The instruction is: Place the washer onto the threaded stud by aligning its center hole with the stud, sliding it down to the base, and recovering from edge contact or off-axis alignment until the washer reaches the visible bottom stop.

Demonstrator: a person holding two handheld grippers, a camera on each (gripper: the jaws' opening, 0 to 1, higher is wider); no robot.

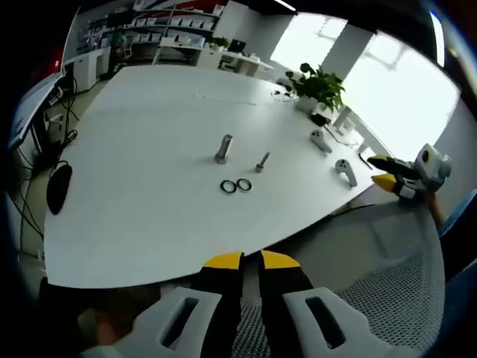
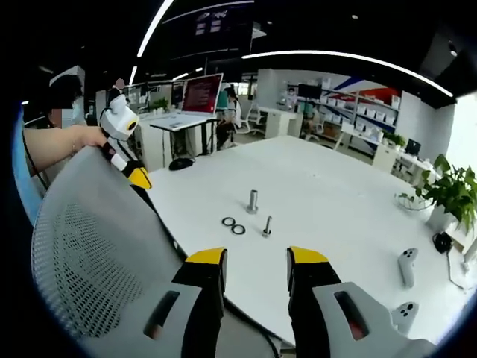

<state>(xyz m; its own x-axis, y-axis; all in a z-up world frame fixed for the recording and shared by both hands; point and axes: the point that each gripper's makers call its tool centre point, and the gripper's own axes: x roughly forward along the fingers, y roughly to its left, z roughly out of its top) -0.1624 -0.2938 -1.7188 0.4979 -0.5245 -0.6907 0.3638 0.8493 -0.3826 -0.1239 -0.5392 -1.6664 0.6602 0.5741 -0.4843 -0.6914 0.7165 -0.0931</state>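
On table [image 1: 134, 194]: 2 washers [image 1: 235, 186], seemingly flat.

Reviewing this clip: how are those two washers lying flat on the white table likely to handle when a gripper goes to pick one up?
The washers look like thin, flat rings, so wide jaws would probably struggle to get under an edge. They lie touching on the smooth white table, so a nudge would likely slide both. Probably stiff metal, light for their size.

This is a big office. There is a wide white table [image 2: 350, 201], a mesh chair [image 2: 89, 246], more desks with a computer screen [image 2: 202, 92], shelves [image 1: 160, 26] on the wall, long ceiling lights [image 2: 350, 60] and a green plant [image 1: 319, 86].
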